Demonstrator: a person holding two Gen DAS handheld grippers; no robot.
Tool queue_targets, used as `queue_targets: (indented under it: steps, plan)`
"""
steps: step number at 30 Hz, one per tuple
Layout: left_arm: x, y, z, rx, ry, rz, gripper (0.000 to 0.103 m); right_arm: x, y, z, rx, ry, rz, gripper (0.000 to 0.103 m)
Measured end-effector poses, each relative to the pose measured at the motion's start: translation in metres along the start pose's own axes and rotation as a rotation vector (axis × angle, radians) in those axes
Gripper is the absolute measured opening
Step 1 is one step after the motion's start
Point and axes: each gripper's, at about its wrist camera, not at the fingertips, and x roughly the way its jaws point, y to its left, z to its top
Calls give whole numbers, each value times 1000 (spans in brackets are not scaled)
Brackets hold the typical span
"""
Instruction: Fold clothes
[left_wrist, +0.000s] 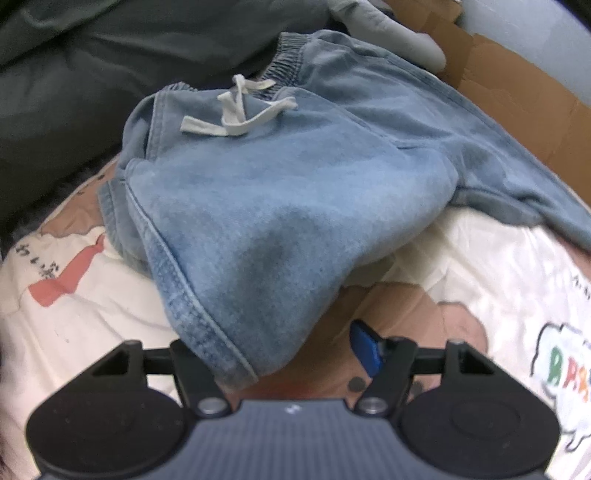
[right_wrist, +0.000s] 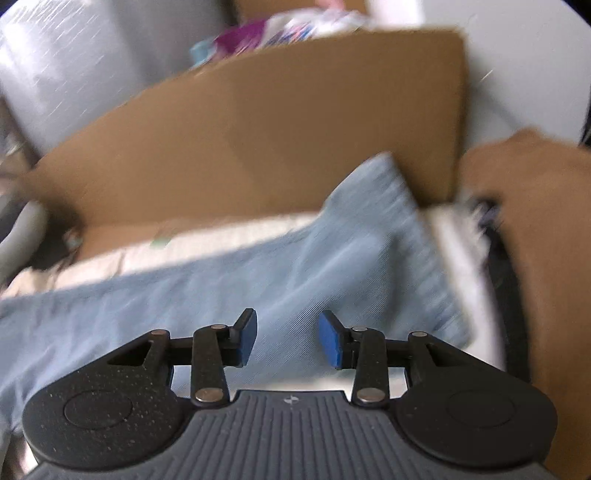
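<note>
Denim shorts (left_wrist: 258, 192) waistband far, hem near, L fingers (left_wrist: 364, 347) spread, R fingers (right_wrist: 328, 341) released

Both grippers (right_wrist: 288, 339) have black linkages (silver rivets) and blue pads (right_wrist: 330, 341).

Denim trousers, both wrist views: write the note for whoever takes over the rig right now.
Left tool: spread wide, a trouser hem draped between its pads; I cannot tell whether they press on it.
Right tool: open, nothing between the pads, hovering over the other trouser leg.
Denim trousers: bunched on the printed sheet, waistband and white drawstring at the far end, one leg running towards the cardboard box.
Done: no neat fold visible.
Left: flatten, align legs, fold.
</note>
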Motion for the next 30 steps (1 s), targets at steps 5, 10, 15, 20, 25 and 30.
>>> queue_targets:
  steps: [5,10,15,20,25,30]
  plan:
    - [-4,8,2,4,5,-25,14,7,34,-38,-12,77,61,44]
    - [-28,19,24,14,-40,-23,7,16,67,-70,-59,127,85,44]
    - [-58,28,62,56,-118,-41,6,14,99,-92,-100,144,125,44]
    - [-72,28,100,128,-152,-53,6,14,140,-103,-149,153,177,44]
    - [-75,29,136,179,-173,-68,6,14,187,-112,-211,177,257,44]
    - [-73,29,164,278,-157,-87,6,10,246,-127,-322,222,351,44]
